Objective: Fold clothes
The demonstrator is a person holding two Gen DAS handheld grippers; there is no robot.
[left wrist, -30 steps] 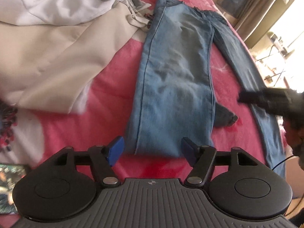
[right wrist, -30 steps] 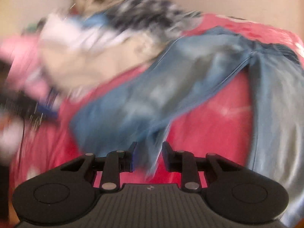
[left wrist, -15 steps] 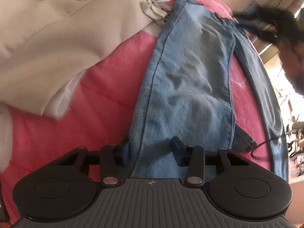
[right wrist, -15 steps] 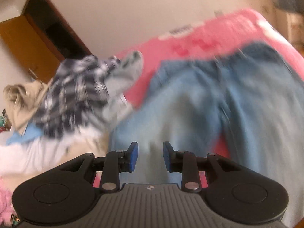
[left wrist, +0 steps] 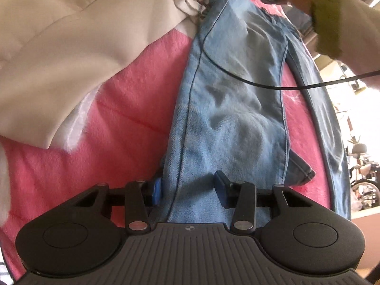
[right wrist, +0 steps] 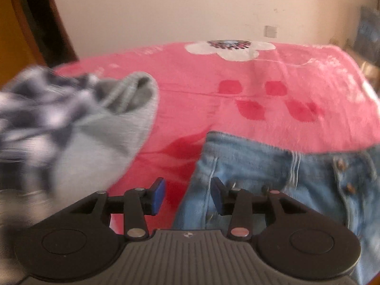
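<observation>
The left gripper [left wrist: 188, 188] is straddling the hem end of the jeans [left wrist: 235, 109], its fingers parted with denim lying between them, not pinched. The right gripper [right wrist: 187, 196] is hovering at the waistband corner of the jeans [right wrist: 273, 173], fingers likewise spread and gripping nothing. The jeans are lying flat along the pink blanket [left wrist: 123, 109]; a cream garment [left wrist: 71, 47] is resting beside them, a grey garment [right wrist: 106, 137] farther off.
</observation>
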